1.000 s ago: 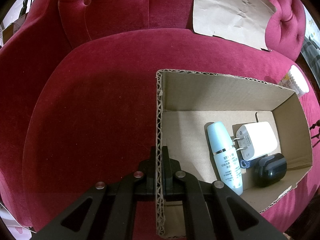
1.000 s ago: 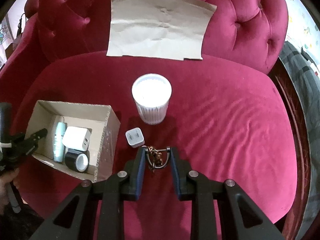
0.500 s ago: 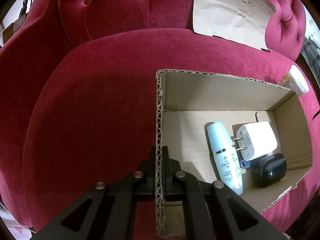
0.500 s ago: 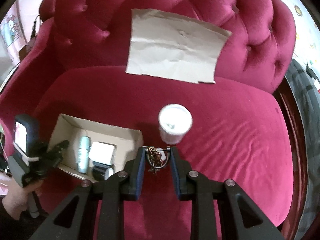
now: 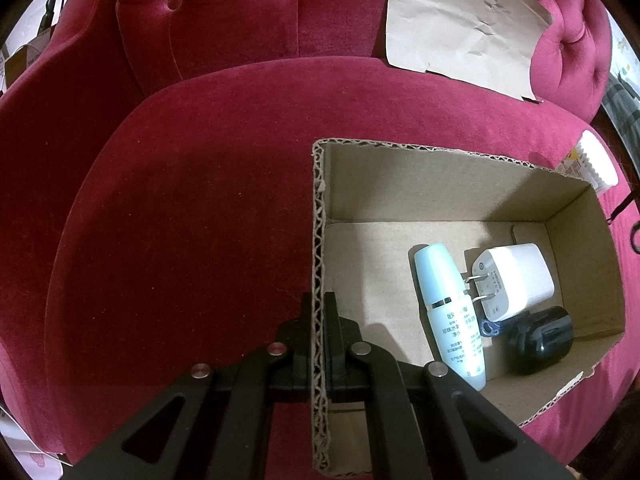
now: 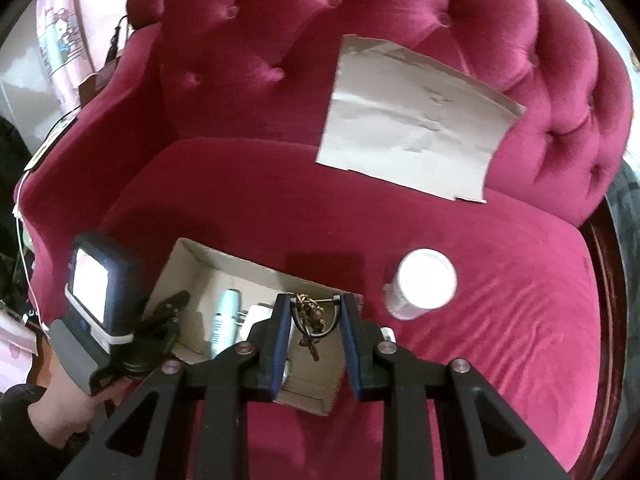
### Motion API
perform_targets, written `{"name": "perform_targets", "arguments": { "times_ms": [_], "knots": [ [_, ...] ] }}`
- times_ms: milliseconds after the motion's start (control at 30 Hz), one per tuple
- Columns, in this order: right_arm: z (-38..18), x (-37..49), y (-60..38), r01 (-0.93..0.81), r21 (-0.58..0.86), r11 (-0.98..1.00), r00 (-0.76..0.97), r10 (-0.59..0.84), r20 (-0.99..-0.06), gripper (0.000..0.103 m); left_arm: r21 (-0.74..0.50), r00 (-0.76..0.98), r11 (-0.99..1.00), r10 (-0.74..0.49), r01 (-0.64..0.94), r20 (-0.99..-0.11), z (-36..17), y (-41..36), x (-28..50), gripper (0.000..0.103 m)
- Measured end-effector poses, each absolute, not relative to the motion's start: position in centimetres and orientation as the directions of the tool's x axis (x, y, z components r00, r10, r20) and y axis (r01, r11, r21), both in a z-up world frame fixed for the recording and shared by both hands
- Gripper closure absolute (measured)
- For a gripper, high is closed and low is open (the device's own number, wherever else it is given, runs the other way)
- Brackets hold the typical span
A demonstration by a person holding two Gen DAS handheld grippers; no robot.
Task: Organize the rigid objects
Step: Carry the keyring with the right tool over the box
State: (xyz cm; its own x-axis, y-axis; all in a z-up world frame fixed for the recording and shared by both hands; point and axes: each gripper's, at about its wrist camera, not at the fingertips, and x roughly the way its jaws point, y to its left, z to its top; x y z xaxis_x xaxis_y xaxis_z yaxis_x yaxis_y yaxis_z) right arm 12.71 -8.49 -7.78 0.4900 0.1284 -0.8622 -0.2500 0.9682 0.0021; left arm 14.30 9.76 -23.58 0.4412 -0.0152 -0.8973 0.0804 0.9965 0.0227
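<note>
The metal ring puzzle (image 6: 311, 318), clamped in the right hand-held gripper (image 6: 312, 320), has travelled left from the bare cushion and now hangs over the cardboard box (image 6: 320, 394) at lower centre. The left hand-held gripper (image 5: 319, 320) stays clenched on the box wall (image 5: 319, 240); bottle (image 5: 448, 312), charger (image 5: 516, 280) unmoved.
</note>
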Motion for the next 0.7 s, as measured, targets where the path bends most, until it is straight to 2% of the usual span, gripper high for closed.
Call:
{"name": "perform_targets", "arguments": {
  "times_ms": [700],
  "knots": [
    [-13.7,13.2,-3.2,-0.325,0.059,0.944,0.417,0.199,-0.887,0.078,0.020,0.440,0.997,-0.016,0.079,-0.898,-23.6,9.8,14.3,0.100]
  ]
}}
